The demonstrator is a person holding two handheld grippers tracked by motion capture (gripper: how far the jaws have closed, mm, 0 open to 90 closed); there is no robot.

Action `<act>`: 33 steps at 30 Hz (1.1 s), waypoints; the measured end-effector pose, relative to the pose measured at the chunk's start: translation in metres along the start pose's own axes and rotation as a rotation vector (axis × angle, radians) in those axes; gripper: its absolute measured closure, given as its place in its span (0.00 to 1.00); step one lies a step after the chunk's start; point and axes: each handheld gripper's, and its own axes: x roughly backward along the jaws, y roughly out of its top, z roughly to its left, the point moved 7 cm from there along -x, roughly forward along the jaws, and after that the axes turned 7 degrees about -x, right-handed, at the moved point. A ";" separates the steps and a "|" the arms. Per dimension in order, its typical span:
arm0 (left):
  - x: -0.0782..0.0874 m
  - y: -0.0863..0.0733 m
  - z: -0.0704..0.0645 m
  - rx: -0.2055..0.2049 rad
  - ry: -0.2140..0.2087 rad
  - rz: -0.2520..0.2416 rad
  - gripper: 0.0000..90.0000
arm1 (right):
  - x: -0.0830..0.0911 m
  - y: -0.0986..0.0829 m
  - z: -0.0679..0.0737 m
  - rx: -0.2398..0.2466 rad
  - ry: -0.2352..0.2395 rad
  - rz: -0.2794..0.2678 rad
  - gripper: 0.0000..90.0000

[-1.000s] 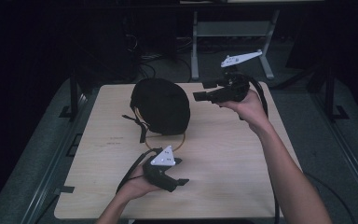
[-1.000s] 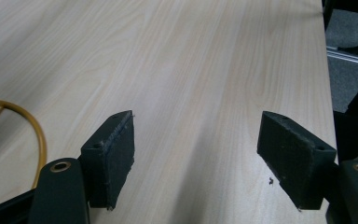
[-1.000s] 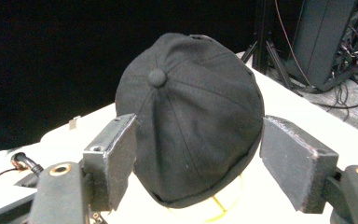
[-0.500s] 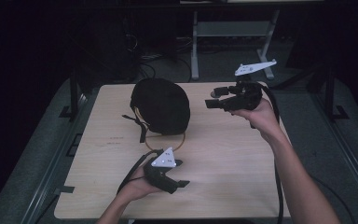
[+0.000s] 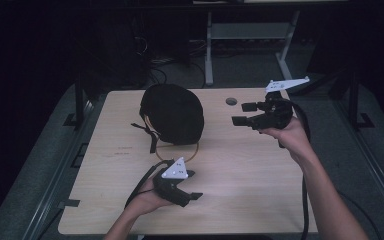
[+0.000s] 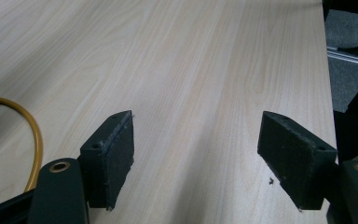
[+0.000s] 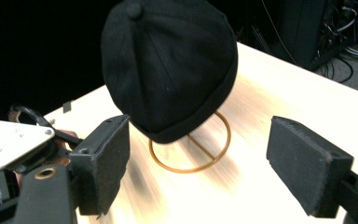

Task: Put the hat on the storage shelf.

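This looks like a lab or recording room set up for capture work. A pale wood-grain surface (image 5: pixel 240 165) with a round cable hole (image 5: pixel 231 101) stands on grey carpet (image 5: pixel 375 135) in a darkened space. Behind it are a grey metal frame (image 5: pixel 209 50) and loose cables (image 5: pixel 165 75), probably beside dark equipment, though the gloom hides it.
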 end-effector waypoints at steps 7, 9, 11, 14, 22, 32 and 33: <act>0.000 -0.001 0.000 -0.010 -0.002 0.015 0.30 | 0.006 -0.016 -0.004 -0.017 -0.002 0.001 0.21; 0.000 -0.001 0.000 -0.009 -0.003 0.018 0.30 | 0.007 -0.018 -0.005 -0.018 -0.006 0.003 0.21; 0.001 -0.002 0.000 -0.010 0.000 0.020 0.30 | 0.009 -0.023 -0.007 -0.025 -0.007 0.000 0.20; 0.002 -0.001 0.001 0.000 0.004 0.006 0.30 | 0.011 -0.029 -0.009 -0.036 -0.011 -0.002 0.20; 0.001 -0.001 0.000 -0.004 0.003 0.008 0.30 | 0.017 -0.053 -0.018 -0.063 -0.025 0.015 0.19; 0.001 -0.004 0.000 0.005 0.003 0.017 0.29 | 0.023 -0.077 -0.025 -0.095 -0.032 0.018 0.19; 0.001 -0.004 0.000 0.005 0.003 0.017 0.29 | 0.024 -0.080 -0.026 -0.098 -0.032 0.023 0.19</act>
